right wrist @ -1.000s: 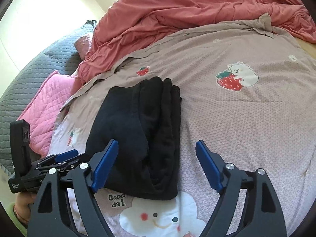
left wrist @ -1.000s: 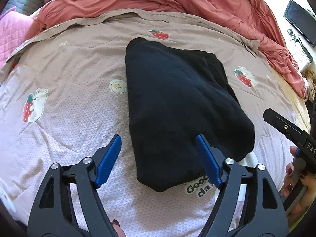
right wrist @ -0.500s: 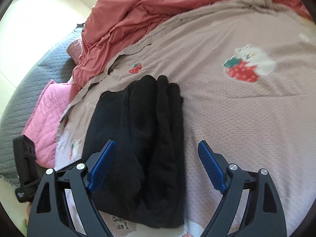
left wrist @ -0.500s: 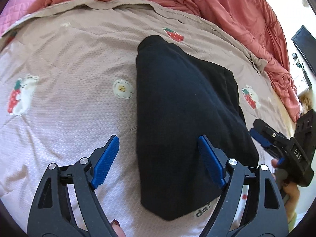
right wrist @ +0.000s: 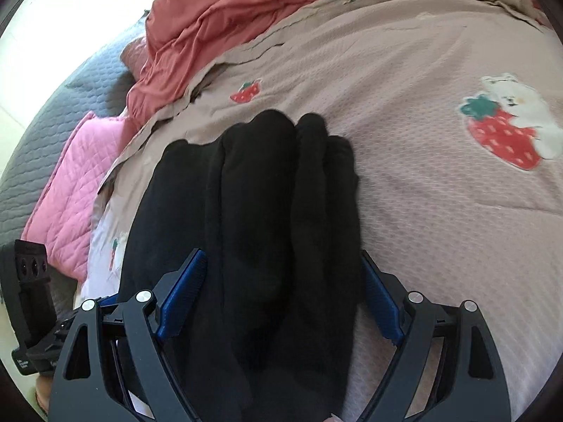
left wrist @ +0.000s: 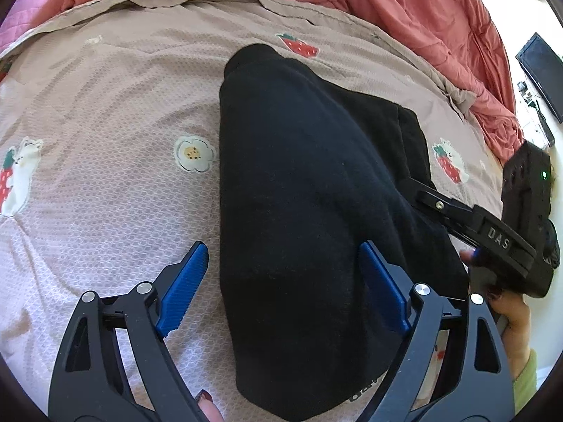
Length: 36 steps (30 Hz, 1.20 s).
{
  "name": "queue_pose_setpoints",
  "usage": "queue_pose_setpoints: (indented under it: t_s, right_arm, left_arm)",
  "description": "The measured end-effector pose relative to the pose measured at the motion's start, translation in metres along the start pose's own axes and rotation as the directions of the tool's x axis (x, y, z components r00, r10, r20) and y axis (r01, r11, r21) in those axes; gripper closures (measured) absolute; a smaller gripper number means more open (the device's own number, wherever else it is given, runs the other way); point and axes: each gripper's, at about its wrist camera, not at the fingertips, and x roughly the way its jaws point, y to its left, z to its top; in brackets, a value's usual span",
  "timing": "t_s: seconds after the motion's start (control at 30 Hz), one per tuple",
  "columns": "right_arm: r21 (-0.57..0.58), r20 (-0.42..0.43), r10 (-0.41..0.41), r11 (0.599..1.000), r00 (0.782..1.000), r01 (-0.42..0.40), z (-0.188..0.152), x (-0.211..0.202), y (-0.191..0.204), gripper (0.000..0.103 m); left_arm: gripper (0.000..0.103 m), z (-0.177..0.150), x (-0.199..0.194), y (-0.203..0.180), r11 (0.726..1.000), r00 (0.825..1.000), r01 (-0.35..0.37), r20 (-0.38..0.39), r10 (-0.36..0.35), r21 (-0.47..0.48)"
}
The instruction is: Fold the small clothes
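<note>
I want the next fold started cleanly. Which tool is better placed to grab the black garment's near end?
Probably the right tool: its open pads bracket the stacked layers of the black garment. The left tool, also open, straddles only the garment's left edge, one pad over the quilt.

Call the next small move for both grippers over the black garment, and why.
Probably lower both a little further, then close. The left gripper and right gripper each straddle the near end of the folded black garment on the strawberry-print quilt, fingers open, apparently gripping nothing yet.
</note>
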Motion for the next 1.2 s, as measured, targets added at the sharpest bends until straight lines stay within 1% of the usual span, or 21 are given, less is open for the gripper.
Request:
queue_pose_setpoints:
  t_s: [0.03,0.07,0.1,0.13,0.23,0.27,0.33,0.37,0.43,0.5,0.6,0.63,0.7,0.73,0.8,0.9,0.97,1.0,1.03,1.2]
  right_arm:
    - [-0.003,-0.002,0.012,1.000,1.000,-0.012,0.000,0.000,0.001,0.045]
    - [-0.016,0.005,0.007,1.000,1.000,-0.007,0.000,-0.001,0.004,0.050]
    - [-0.035,0.012,-0.006,0.999,1.000,0.006,0.000,-0.004,0.006,0.063]
    - [-0.053,0.018,-0.024,0.998,1.000,0.025,0.001,-0.009,0.010,0.068]
    - [-0.043,0.046,-0.034,0.998,0.998,0.036,0.003,-0.023,0.011,0.076]
    - [-0.057,0.055,-0.041,0.997,0.998,0.044,0.004,-0.027,0.011,0.076]
    - [-0.068,0.065,-0.055,0.996,0.996,0.060,0.004,-0.026,0.009,0.076]
    - [-0.055,0.054,-0.069,0.996,0.996,0.072,0.002,-0.021,0.004,0.076]
    - [-0.041,0.043,-0.078,0.996,0.996,0.080,0.000,-0.013,-0.002,0.076]
    - [-0.012,0.040,-0.061,0.998,0.997,0.061,-0.001,-0.009,-0.009,0.074]
    - [0.038,0.034,-0.024,0.999,0.999,0.022,-0.002,-0.009,-0.019,0.071]
    - [0.048,0.031,-0.022,0.999,0.999,0.021,-0.002,-0.009,-0.020,0.066]
    - [0.071,0.021,-0.018,0.997,1.000,0.017,-0.002,-0.010,-0.022,0.063]
    - [0.078,0.013,-0.019,0.997,1.000,0.018,-0.002,-0.011,-0.022,0.058]
    - [0.051,0.009,-0.031,0.998,0.999,0.031,-0.002,-0.017,-0.016,0.054]
    - [0.004,0.008,-0.058,0.998,0.998,0.057,-0.006,-0.027,-0.007,0.036]
    - [0.002,0.012,-0.032,0.999,0.999,0.032,-0.010,-0.036,-0.005,0.035]
    - [0.007,0.009,-0.023,1.000,1.000,0.023,-0.012,-0.038,-0.005,0.030]
    - [0.016,0.007,-0.015,1.000,1.000,0.015,-0.015,-0.043,-0.005,0.029]
    - [0.061,-0.046,0.026,0.998,0.999,-0.023,-0.036,-0.051,-0.007,0.029]
  left_arm:
    - [0.023,0.000,0.001,-0.001,1.000,1.000,0.002,-0.002,-0.001,0.003]
    - [0.023,0.001,0.002,-0.003,1.000,1.000,0.001,-0.003,-0.001,0.006]
    - [0.023,0.001,0.002,-0.004,1.000,1.000,0.001,-0.003,-0.001,0.008]
    - [0.023,0.002,0.002,-0.005,1.000,1.000,0.002,-0.003,-0.002,0.010]
    - [0.023,0.006,-0.003,-0.010,1.000,1.000,0.015,0.011,-0.016,0.013]
    - [0.022,0.007,-0.003,-0.011,1.000,1.000,0.020,0.015,-0.021,0.018]
    - [0.021,0.008,0.002,-0.014,0.999,1.000,0.021,0.011,-0.021,0.040]
    - [0.019,0.009,0.007,-0.013,0.999,0.999,0.032,-0.001,-0.032,0.037]
    - [0.017,0.008,0.020,-0.005,0.996,0.996,0.082,-0.035,-0.083,-0.020]
    - [0.017,0.005,0.028,0.000,0.992,0.992,0.114,-0.051,-0.117,-0.060]
    - [0.017,0.000,0.027,-0.007,0.995,0.994,0.098,-0.046,-0.099,-0.024]
    - [0.018,0.000,0.027,-0.010,0.995,0.995,0.094,-0.045,-0.094,-0.015]
    - [0.021,-0.002,0.026,-0.013,0.996,0.995,0.088,-0.044,-0.089,-0.006]
    - [0.021,-0.003,0.026,-0.014,0.996,0.995,0.088,-0.044,-0.088,-0.004]
    - [0.022,-0.004,0.024,-0.015,0.997,0.996,0.079,-0.043,-0.079,0.006]
    - [0.022,-0.005,0.021,-0.012,0.997,0.996,0.078,-0.039,-0.078,0.000]
    - [0.022,-0.006,0.018,-0.010,0.997,0.996,0.081,-0.036,-0.081,-0.006]
    - [0.022,-0.007,0.016,-0.010,0.997,0.996,0.079,-0.033,-0.079,-0.003]
    - [0.022,-0.008,0.014,-0.010,0.997,0.997,0.077,-0.029,-0.077,0.002]
    - [0.023,-0.013,0.005,-0.009,0.997,0.997,0.075,-0.014,-0.075,0.013]
